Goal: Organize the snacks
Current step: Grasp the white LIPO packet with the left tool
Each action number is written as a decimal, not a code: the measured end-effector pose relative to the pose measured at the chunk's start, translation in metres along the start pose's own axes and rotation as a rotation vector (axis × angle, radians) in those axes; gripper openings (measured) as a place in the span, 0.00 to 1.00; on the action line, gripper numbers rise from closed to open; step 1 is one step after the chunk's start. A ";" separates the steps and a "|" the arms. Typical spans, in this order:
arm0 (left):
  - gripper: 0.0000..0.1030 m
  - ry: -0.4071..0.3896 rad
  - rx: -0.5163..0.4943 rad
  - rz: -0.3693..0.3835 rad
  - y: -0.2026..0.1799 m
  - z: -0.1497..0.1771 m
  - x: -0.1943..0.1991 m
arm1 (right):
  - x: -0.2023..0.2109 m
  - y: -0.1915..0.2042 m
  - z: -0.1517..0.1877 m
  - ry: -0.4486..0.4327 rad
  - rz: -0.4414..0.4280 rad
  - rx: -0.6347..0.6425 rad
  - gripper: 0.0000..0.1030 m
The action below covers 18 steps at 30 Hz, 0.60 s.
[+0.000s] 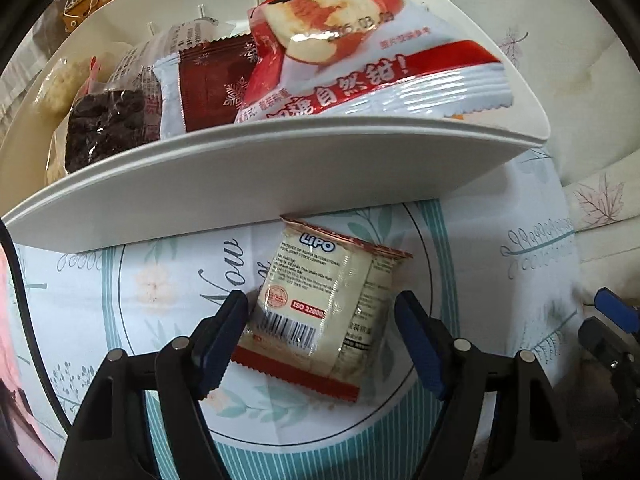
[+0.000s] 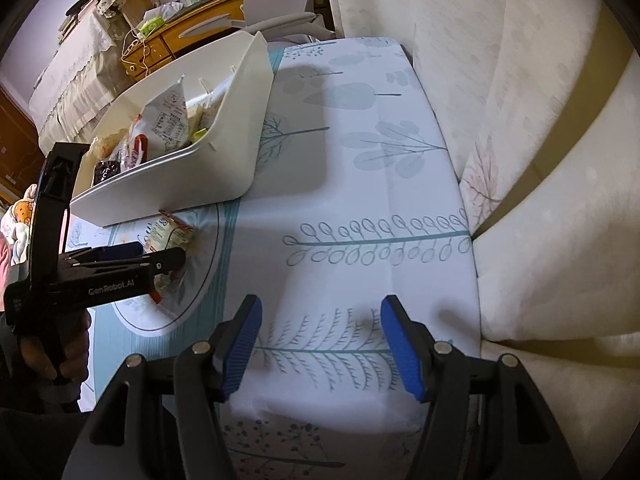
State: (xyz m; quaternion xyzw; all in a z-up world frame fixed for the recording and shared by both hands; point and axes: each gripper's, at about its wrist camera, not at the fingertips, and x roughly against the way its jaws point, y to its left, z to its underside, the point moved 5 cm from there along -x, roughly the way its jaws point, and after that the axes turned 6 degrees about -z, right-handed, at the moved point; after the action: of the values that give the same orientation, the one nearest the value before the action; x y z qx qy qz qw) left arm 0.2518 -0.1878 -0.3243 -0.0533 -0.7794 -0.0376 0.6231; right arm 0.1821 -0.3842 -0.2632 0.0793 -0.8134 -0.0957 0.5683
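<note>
Left gripper (image 1: 322, 332): you point it down over the Lipo pack (image 1: 320, 312). Its jaws stand apart, one on each side of the pack. The left pad (image 1: 222, 344) is touching or almost touching the pack's edge; the right pad is clear of it. The pack is not gripped.
Right gripper (image 2: 320, 346): your jaws are spread and hold nothing. Under them is only the cloth (image 2: 360, 184).
Lipo pack: it lies flat on the cloth, back side up with the barcode showing, just in front of the bin (image 1: 240, 184). Its far corner is at the bin's front wall.
Bin: white, stands on the cloth, to the left of your right gripper. Inside lie several snacks.
Snacks in bin: a red and white pack (image 1: 360, 60) on top at the right, a dark red pack (image 1: 216, 84) beside it, a clear pack with dark pieces (image 1: 104, 128) at the left.
Your hand (image 2: 52, 360): it holds the handle of the left gripper, seen from the right camera.
Cushion (image 2: 540, 160): pale, along the right edge of the cloth.
</note>
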 end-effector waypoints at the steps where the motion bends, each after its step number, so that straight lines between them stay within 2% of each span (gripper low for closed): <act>1: 0.69 -0.007 0.001 -0.005 -0.001 -0.001 -0.001 | -0.001 -0.002 0.000 0.002 -0.002 0.000 0.60; 5: 0.66 -0.027 -0.004 -0.016 -0.005 -0.002 -0.005 | -0.002 -0.006 0.000 0.012 -0.008 0.006 0.60; 7: 0.56 -0.036 -0.019 -0.034 -0.003 -0.002 -0.004 | -0.002 -0.008 0.001 0.016 -0.007 0.007 0.60; 13: 0.44 -0.046 -0.022 -0.050 -0.005 -0.013 0.001 | -0.006 -0.008 0.001 0.027 -0.021 0.001 0.60; 18: 0.43 -0.034 -0.008 -0.052 -0.005 -0.010 0.004 | -0.009 -0.004 0.000 0.032 -0.026 0.015 0.60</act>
State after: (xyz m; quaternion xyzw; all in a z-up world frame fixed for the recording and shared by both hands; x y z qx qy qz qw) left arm 0.2601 -0.1940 -0.3184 -0.0360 -0.7907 -0.0560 0.6085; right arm 0.1857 -0.3860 -0.2725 0.0956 -0.8037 -0.0959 0.5794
